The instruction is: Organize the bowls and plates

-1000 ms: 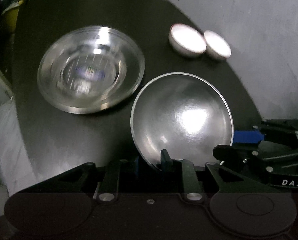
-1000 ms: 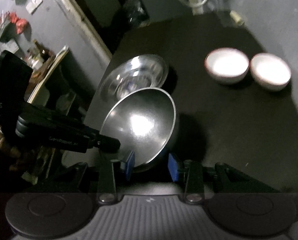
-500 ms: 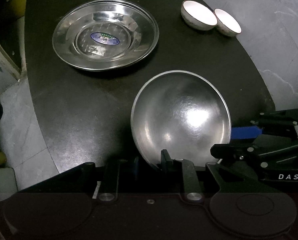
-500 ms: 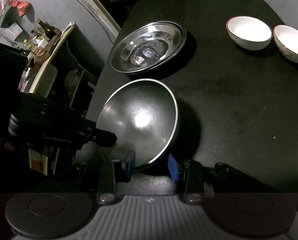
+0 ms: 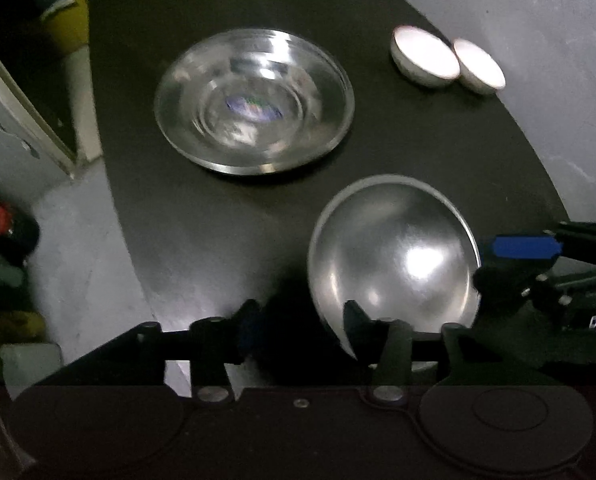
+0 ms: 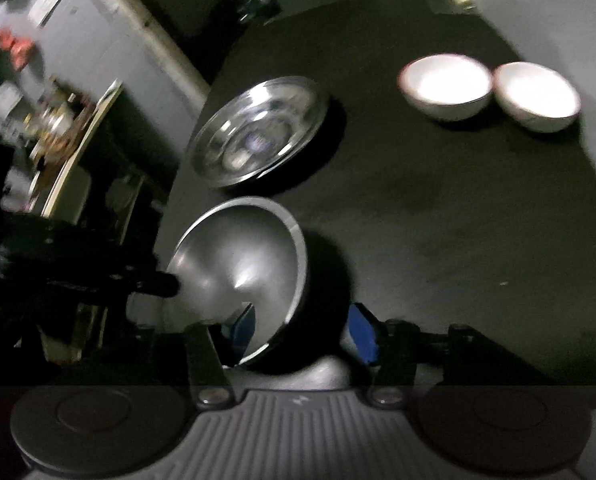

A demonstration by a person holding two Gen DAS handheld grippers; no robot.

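Note:
A plain steel bowl (image 5: 394, 256) (image 6: 241, 264) sits near the front edge of the round black table (image 5: 418, 140). My left gripper (image 5: 300, 320) straddles its near rim, one finger inside and one outside. Its jaws are opening and the outer finger stands apart from the wall. My right gripper (image 6: 302, 330) straddles the rim on the other side. Its jaws are opening too, with the outer blue pad (image 6: 362, 332) away from the bowl. Farther back lies a wide steel plate (image 5: 253, 100) (image 6: 257, 132), and two white bowls (image 5: 424, 56) (image 6: 446, 84) stand side by side.
The table's curved edge drops to a grey floor (image 5: 81, 240) on the left. A cluttered shelf (image 6: 57, 128) stands beyond the table's left side. Bare black tabletop (image 6: 458, 220) stretches between the steel bowl and the white bowls.
Both grippers' fingers have spread apart from the steel bowl's rim, which they pinched before. The bowl stays at the same spot on the table.

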